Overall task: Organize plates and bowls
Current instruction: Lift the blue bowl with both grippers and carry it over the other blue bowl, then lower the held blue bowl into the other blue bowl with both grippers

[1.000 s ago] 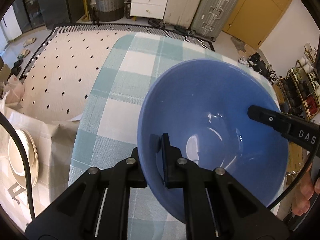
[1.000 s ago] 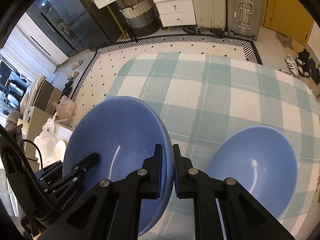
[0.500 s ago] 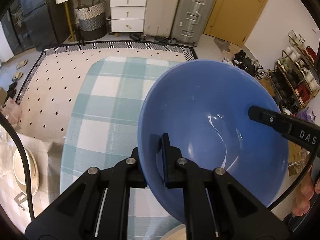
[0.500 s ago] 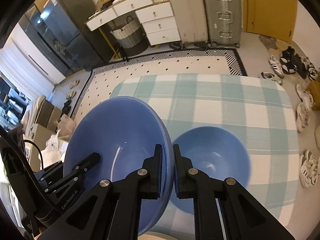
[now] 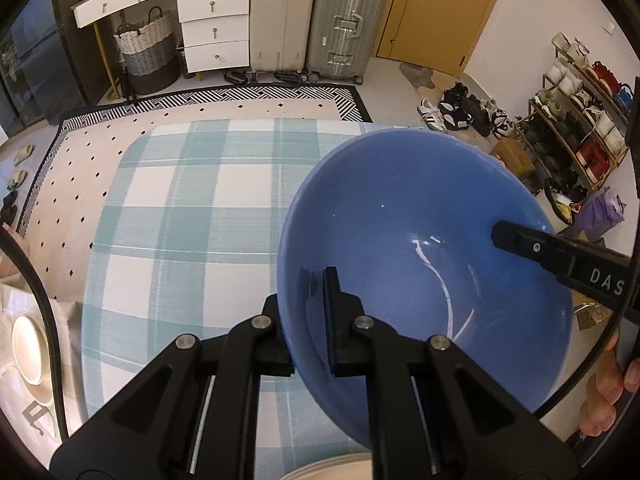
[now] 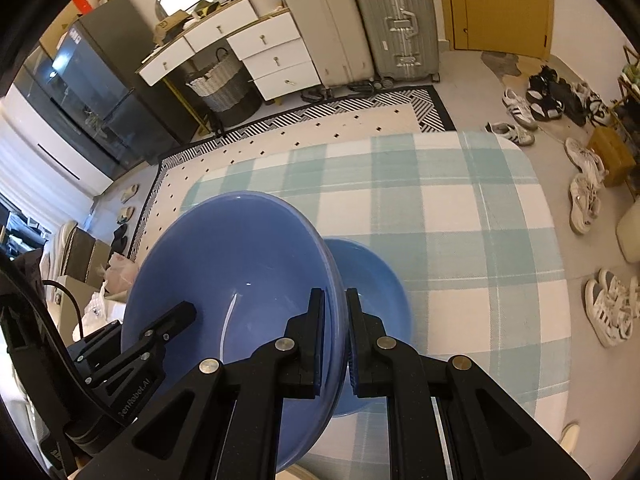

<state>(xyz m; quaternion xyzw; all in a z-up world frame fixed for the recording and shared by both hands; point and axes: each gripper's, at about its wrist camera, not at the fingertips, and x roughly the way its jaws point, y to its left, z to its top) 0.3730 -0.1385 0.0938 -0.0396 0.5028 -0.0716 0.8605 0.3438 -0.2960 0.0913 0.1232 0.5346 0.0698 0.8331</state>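
Observation:
A large blue bowl (image 5: 420, 240) hangs tilted above the checked tablecloth (image 5: 180, 220), held from two sides. My left gripper (image 5: 310, 300) is shut on its near rim, one finger inside and one outside. The right gripper (image 5: 516, 236) clamps the opposite rim. In the right wrist view the same bowl (image 6: 232, 264) fills the left, with my right gripper (image 6: 335, 300) shut on its rim and the left gripper (image 6: 180, 316) gripping the far side. A second blue bowl (image 6: 372, 280) rests on the tablecloth (image 6: 460, 220), partly hidden behind the held one.
Cream plates (image 5: 26, 352) lie stacked on a lower surface to the left. Another pale plate rim (image 5: 332, 470) shows at the bottom edge. A person's fingers (image 5: 612, 392) appear at the right. Suitcases (image 5: 344, 20), drawers, a basket and shoes stand beyond the table.
Both grippers have carried the bowl up and back from the table, which now looks smaller and farther. The second bowl has slid in behind the held bowl in the right view.

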